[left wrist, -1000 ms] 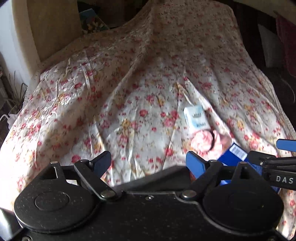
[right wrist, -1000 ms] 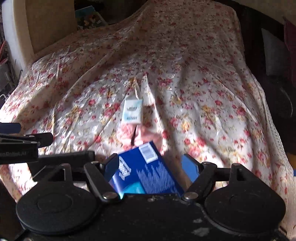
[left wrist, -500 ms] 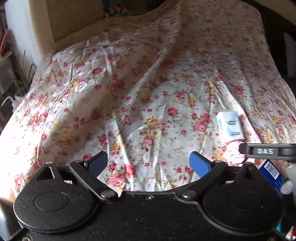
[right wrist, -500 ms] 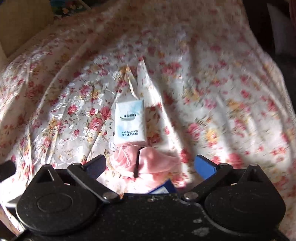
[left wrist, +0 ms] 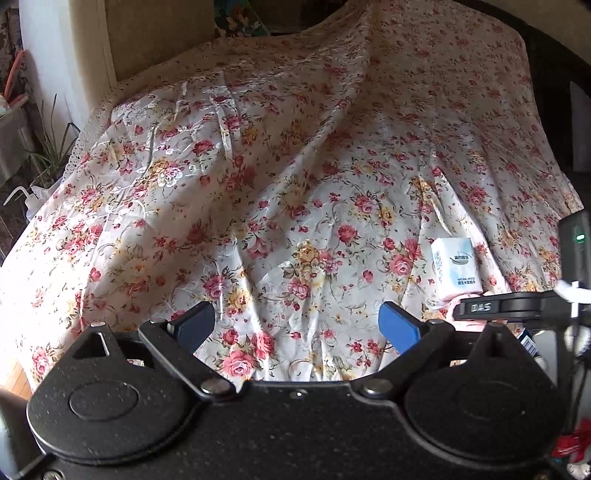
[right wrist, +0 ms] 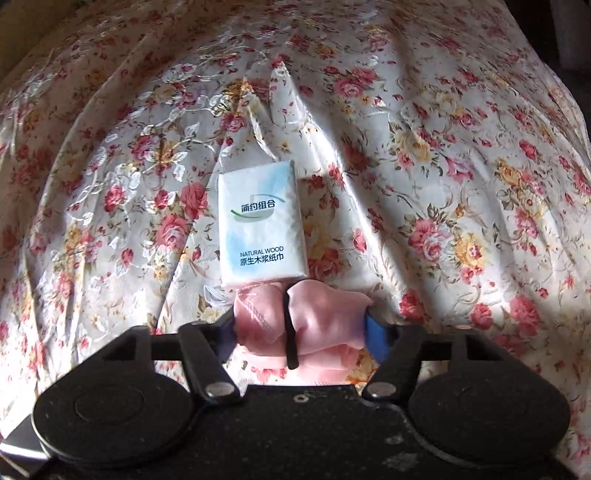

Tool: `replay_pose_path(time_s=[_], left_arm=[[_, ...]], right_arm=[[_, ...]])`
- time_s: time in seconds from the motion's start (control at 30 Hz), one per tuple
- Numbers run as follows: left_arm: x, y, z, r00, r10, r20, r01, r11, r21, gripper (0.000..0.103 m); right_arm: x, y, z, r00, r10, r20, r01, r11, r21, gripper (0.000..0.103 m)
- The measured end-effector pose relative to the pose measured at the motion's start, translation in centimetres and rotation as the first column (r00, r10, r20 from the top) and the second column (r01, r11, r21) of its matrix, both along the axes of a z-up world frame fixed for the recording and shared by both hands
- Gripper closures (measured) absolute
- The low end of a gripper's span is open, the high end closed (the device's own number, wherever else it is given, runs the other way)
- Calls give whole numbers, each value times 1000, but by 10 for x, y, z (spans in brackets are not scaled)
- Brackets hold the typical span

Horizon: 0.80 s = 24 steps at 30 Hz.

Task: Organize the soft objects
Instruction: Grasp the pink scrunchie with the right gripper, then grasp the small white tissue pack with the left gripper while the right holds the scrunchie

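Observation:
A pink cloth bundle (right wrist: 317, 325) tied with a black band lies on the floral sheet (right wrist: 443, 155). My right gripper (right wrist: 301, 330) has its blue pads on both sides of the bundle and is closed on it. A white-and-blue tissue pack (right wrist: 260, 225) lies just beyond the bundle, touching it. In the left wrist view the tissue pack (left wrist: 455, 266) sits at the right, with the right gripper's arm (left wrist: 509, 309) across the pink bundle. My left gripper (left wrist: 297, 325) is open and empty above the sheet.
The floral sheet (left wrist: 258, 184) covers a raised, wrinkled surface. A beige panel (left wrist: 155, 33) stands at the back left. A plant and a squeeze bottle (left wrist: 22, 195) are off the left edge. A blue box edge (left wrist: 528, 341) shows at right.
My right gripper let go of the blue box, moved forward and down over the pink bundle, and closed on it. My left gripper drifted slightly left, still open.

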State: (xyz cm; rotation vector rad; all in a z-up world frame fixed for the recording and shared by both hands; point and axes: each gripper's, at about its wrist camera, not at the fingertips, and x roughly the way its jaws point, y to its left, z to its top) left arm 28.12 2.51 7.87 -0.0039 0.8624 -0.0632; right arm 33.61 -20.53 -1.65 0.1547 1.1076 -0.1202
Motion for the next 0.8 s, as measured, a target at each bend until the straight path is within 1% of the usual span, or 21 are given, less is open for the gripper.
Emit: replay_pose_path(time_s=[0.1,0.3,0.4,0.47,0.53,0.6,0.73,0.8], left_arm=[[-1,-2,-2,1000,-13,-2,13,1000,15,10],[-6,-11,-7,999,-49,4,49,998,41,10],[-7,-14,-9,998,-63,8,62,997,45,10],[-9,-15,-10,997,-71,11,70,997,42,10],[-10,-15,-12,997,-77,9,76,997,34,10],[-11,-16,-16,997,-76,0,76,997,29,10],[-12,-14,-30,997,-66,-49,66,998,4,11],[-13,-16,-35,997,-49,-67,50,999,12,11]], right_arm=[[-14,-10,17,999,-8,48,8,1000,-2,45],[-60,-27,54,985,1,174,0,1000,-2,45],[-87,-34,65,974,10,224,-11,1000,3,45],[-106,-35,68,966,19,256,-15,1000,-17,45],[-119,-39,71,961,21,274,-12,999,-34,45],[-123,-42,74,960,28,278,-23,999,-23,45],[-119,-49,73,965,17,264,-26,999,34,45],[-118,-49,73,965,18,261,-24,999,20,45]])
